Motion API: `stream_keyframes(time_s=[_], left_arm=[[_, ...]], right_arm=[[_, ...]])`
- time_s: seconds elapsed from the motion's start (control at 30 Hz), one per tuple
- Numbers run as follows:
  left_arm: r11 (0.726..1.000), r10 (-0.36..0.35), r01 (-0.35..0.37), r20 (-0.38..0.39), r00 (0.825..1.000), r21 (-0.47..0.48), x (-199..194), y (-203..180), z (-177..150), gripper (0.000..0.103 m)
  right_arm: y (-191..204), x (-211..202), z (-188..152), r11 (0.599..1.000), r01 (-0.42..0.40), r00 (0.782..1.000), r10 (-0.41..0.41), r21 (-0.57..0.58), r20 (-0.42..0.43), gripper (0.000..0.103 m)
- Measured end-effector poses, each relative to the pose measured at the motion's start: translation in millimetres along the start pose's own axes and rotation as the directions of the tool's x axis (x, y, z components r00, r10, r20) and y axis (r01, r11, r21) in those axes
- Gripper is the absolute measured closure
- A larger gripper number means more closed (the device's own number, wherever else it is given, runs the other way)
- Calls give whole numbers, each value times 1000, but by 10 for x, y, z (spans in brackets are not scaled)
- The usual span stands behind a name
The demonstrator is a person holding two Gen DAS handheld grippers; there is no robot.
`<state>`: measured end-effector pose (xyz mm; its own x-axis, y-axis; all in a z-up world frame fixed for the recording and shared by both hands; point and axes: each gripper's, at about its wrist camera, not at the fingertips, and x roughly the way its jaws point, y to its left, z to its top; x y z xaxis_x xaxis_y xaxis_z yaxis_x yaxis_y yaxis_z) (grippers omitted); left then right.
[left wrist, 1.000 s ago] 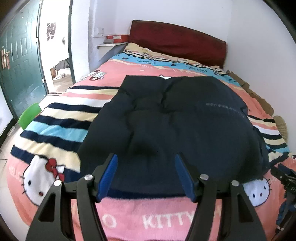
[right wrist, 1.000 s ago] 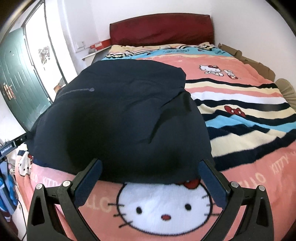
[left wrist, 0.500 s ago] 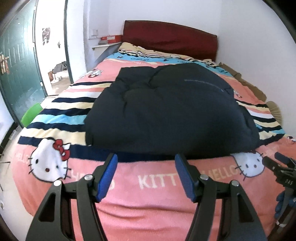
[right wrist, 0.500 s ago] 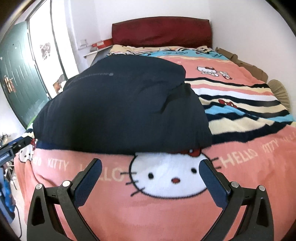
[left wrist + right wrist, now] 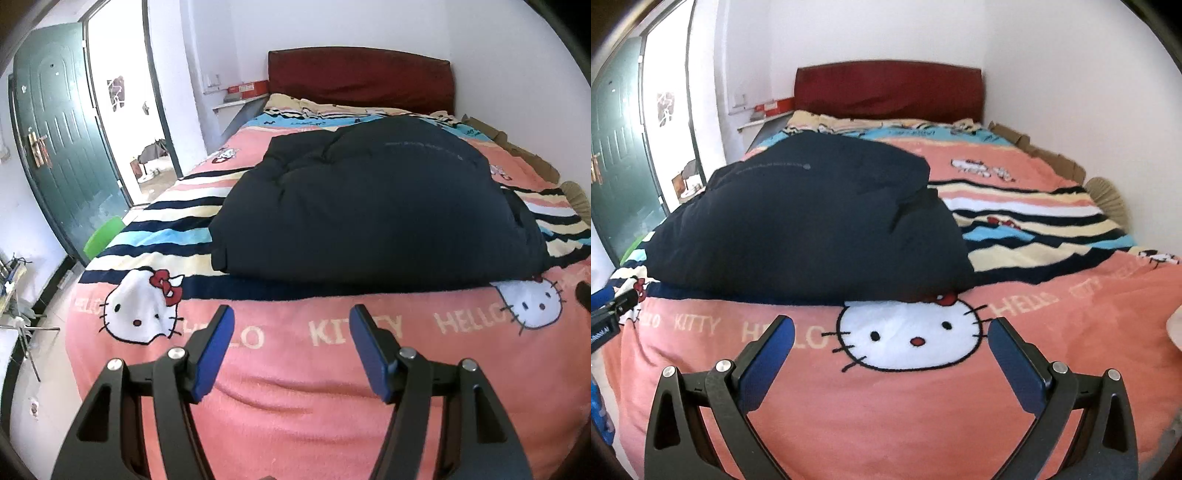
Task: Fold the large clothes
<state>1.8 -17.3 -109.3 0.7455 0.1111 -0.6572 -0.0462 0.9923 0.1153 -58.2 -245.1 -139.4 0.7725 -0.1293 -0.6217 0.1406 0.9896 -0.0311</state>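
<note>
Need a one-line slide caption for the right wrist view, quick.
Open right claw above a pink cartoon-cat blanket, short of the bulky, folded dark navy padded jacket on the bed.

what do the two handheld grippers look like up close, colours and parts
Both match: the left gripper and right gripper each have two black angular arms with triangular cut-outs, round silver bolts at the pivots, and flat blue pads lining the inner faces of the fingers. No cables, sleeves or readable markings show on them.
</note>
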Motion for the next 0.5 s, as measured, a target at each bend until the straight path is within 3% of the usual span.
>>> stream_keyframes(time_s=[0.13,0.5], left_arm=[[1000,-9,9,6,1000,21,-34,-77,-65,40],[998,-60,60,34,998,11,-155,-101,-139,40]], right_arm=[[20,-95,-32,1000,20,999,-19,-20,32,1],[22,-107,-118,1000,-12,1000,12,-12,15,1]])
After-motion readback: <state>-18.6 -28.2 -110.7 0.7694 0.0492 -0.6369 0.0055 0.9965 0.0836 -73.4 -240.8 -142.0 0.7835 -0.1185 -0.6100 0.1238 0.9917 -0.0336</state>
